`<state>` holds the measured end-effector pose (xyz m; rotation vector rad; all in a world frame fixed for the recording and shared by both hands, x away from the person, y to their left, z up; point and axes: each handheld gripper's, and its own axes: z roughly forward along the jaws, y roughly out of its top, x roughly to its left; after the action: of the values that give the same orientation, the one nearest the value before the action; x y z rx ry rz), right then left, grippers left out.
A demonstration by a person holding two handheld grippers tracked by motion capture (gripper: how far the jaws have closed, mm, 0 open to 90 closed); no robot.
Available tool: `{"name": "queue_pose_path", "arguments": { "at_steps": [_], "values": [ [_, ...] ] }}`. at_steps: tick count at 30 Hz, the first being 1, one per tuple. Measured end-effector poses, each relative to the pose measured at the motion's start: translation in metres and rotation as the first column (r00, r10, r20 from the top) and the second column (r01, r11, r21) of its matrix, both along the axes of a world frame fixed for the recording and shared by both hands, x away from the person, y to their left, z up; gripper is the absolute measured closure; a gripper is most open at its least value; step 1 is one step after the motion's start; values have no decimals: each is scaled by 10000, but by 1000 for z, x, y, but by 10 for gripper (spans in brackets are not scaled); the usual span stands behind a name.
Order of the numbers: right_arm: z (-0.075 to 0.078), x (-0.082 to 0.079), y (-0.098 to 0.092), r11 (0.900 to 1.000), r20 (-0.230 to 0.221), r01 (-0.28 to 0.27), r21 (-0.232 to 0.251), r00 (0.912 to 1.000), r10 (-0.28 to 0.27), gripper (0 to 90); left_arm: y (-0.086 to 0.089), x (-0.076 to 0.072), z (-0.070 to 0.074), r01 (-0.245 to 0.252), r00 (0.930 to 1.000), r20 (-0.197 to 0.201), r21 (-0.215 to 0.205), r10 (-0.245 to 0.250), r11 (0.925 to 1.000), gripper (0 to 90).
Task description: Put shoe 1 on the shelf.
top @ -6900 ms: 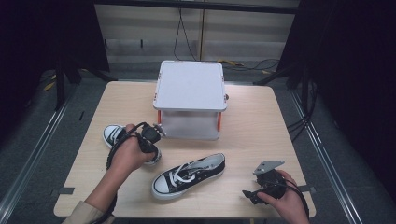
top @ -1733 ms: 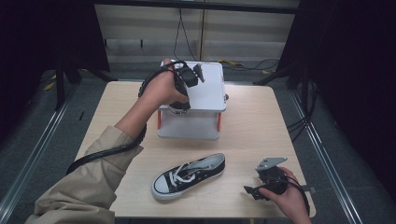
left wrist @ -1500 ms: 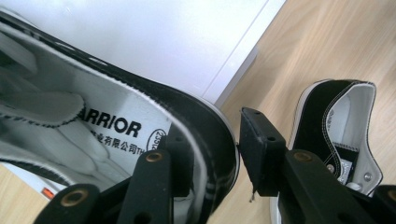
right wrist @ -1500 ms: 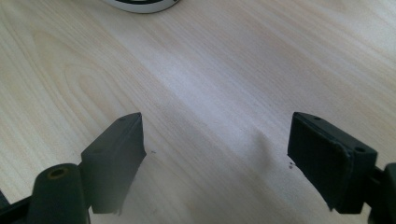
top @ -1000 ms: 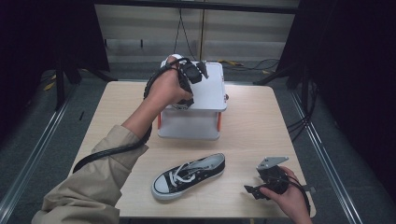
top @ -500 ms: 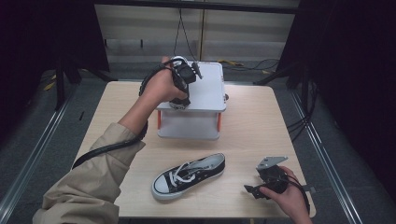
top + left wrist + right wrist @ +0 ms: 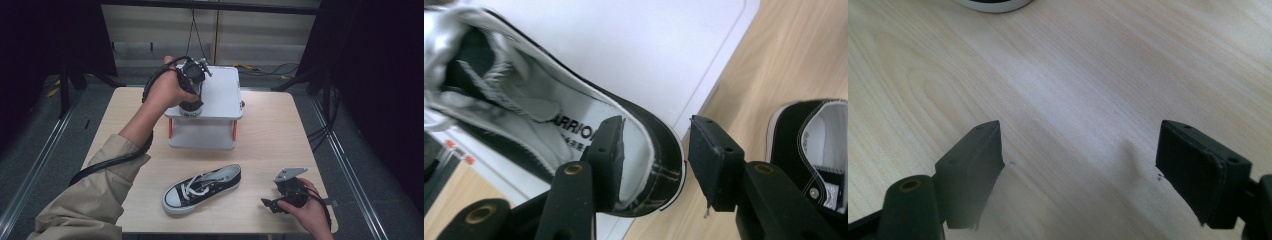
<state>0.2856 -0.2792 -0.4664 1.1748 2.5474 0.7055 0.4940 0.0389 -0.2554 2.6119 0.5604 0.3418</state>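
A black-and-white sneaker (image 7: 524,100) lies on the lid of the white box (image 7: 220,90) at the table's far middle, partly hidden by the hand in the high view. My left gripper (image 7: 656,145) points down over its heel. One pad sits inside the shoe and the other stands clear of the heel's outside. The jaws have just been opening, and the heel wall is between them unpressed. The matching sneaker (image 7: 202,187) lies on its sole near the front edge. My right gripper (image 7: 267,204) rests open at the front right, with bare wood between its jaws.
The white box has orange corner posts (image 7: 170,129) and stands at the back middle of the wooden table (image 7: 280,130). The loose sneaker's white toe (image 7: 993,4) lies just beyond my right gripper. Dark floor and rails flank the table.
The sneaker once at the table's left now sits on the box lid, carried there by my left gripper. That hand has shifted slightly over the lid. The right hand has stayed put.
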Motion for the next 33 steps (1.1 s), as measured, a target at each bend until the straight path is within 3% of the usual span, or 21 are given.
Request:
{"name": "queue_pose_path", "arguments": {
  "at_steps": [4,9,12,14,16,20,22,25,27,30,33],
  "values": [
    [1,0,1,10000,55,-30,-4,10000,30,184,3,-3,2,-23,10000,-24,91,23,10000,562],
    [2,-1,2,10000,93,-77,1,9999,77,184,2,-3,-5,53,10000,58,143,-53,9999,558],
    [2,-1,2,10000,56,-13,36,10000,12,184,-2,-1,-9,185,9997,165,392,-191,9991,571],
    [1,-1,1,10000,54,-38,8,10000,38,184,-5,0,-11,234,9996,155,659,-245,9976,611],
    [1,-1,1,10000,19,34,52,10000,-34,184,-8,2,-12,281,9996,-47,572,-279,9980,677],
    [0,-1,-1,10000,34,11,50,10000,-11,184,-10,4,-10,-7,9996,-272,379,17,9993,718],
    [1,-1,-1,10000,50,15,56,10000,-15,184,-12,4,-9,121,9997,-198,419,-112,9990,735],
    [1,-1,-2,10000,36,36,64,10000,-37,184,-16,5,-5,164,9995,241,618,-179,9980,752],
    [0,0,-2,10000,31,33,66,10000,-33,184,-16,8,-3,43,9994,346,426,-57,9991,761],
    [0,0,-1,10000,14,40,74,10000,-40,184,-15,15,-5,-178,9998,4,-285,178,9994,764],
    [-1,1,-2,9999,-2,55,100,10000,-55,184,-16,16,-7,-262,9996,66,-616,267,9978,763]
  ]
}}
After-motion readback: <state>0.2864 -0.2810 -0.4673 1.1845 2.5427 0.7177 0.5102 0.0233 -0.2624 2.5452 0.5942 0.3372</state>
